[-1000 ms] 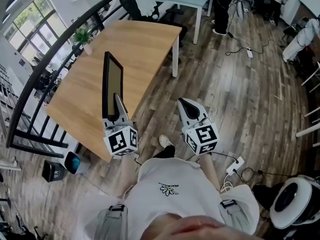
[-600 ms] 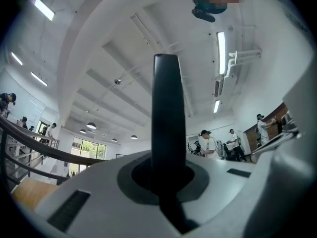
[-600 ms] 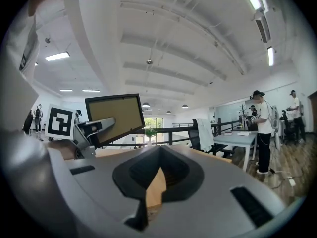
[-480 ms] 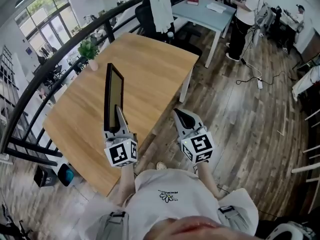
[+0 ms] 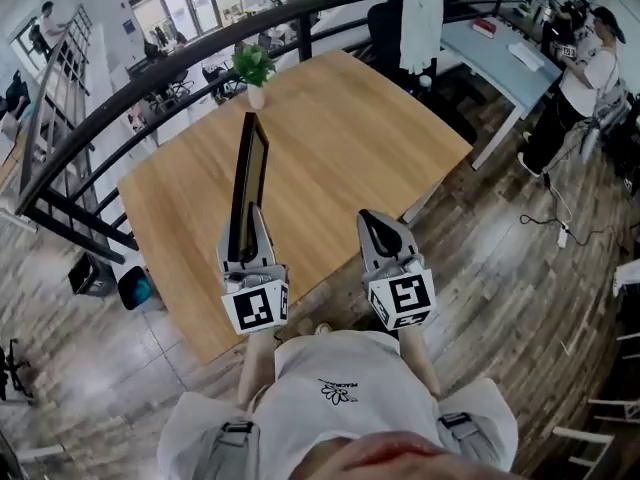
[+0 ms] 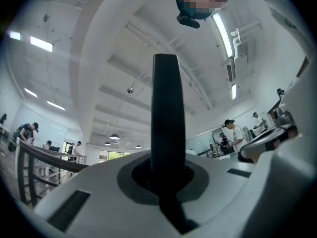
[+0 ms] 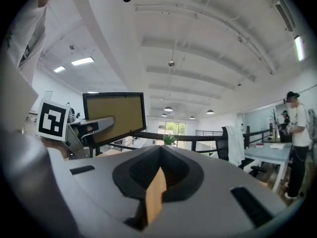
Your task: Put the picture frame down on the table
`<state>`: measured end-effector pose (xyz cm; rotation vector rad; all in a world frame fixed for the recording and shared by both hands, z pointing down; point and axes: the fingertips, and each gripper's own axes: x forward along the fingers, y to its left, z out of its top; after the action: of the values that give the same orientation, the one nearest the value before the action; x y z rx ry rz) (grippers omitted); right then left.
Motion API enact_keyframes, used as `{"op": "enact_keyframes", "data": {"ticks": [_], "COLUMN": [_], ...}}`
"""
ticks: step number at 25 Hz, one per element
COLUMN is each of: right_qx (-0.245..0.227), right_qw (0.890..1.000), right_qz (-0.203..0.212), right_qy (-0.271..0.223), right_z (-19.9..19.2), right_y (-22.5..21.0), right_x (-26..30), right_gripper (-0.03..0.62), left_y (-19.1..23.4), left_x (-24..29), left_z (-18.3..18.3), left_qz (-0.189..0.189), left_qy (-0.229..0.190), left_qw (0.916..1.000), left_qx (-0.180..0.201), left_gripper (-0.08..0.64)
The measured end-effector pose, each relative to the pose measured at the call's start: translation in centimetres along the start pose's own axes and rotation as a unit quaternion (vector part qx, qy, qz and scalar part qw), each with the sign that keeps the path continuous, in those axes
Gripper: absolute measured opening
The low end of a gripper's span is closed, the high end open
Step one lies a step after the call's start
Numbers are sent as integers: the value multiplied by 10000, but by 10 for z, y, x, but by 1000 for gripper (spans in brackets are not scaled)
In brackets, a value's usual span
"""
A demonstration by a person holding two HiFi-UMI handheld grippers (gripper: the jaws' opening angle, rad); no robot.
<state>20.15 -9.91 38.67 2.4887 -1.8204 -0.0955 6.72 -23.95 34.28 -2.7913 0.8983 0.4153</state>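
Closing on worktop (image 5: pixel 340 138): over last second both grippers brought from off its near corner to its near edge. Picture frame (image 5: pixel 247 186) kept upright and edge-on, lower edge clamped by fingers of left gripper (image 5: pixel 254 223), carried over near-left part of worktop, judged not yet set down. Right gripper (image 5: pixel 374 224) fingers closed, nothing held. Carry judged nearly done; tilting flat and lowering still owed.
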Motion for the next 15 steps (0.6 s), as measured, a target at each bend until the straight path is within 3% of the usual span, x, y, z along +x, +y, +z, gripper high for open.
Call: {"op": "enact_keyframes", "data": {"ticks": [4, 8, 11, 15], "right_qx": [-215, -221, -216, -456], "right_qw": [9967, 9886, 9802, 9620], "right_qz": [675, 1344, 1835, 2569], "right_qy": [-386, -648, -708, -804], "right_z": [21, 30, 32, 36], "right_y": [20, 38, 51, 68], "right_x": [42, 73, 94, 114], "right_gripper": [9, 9, 9, 9], "left_y": [34, 57, 73, 81], "left_x": [-17, -43, -57, -77], "left_z": [-7, -9, -2, 3], "left_qz": [791, 1661, 2282, 3123], "left_qy": [223, 341, 410, 543], "left_qw": [9964, 9848, 9704, 9429], "left_qx": [184, 370, 676, 1026], "left_gripper": [23, 23, 23, 23]}}
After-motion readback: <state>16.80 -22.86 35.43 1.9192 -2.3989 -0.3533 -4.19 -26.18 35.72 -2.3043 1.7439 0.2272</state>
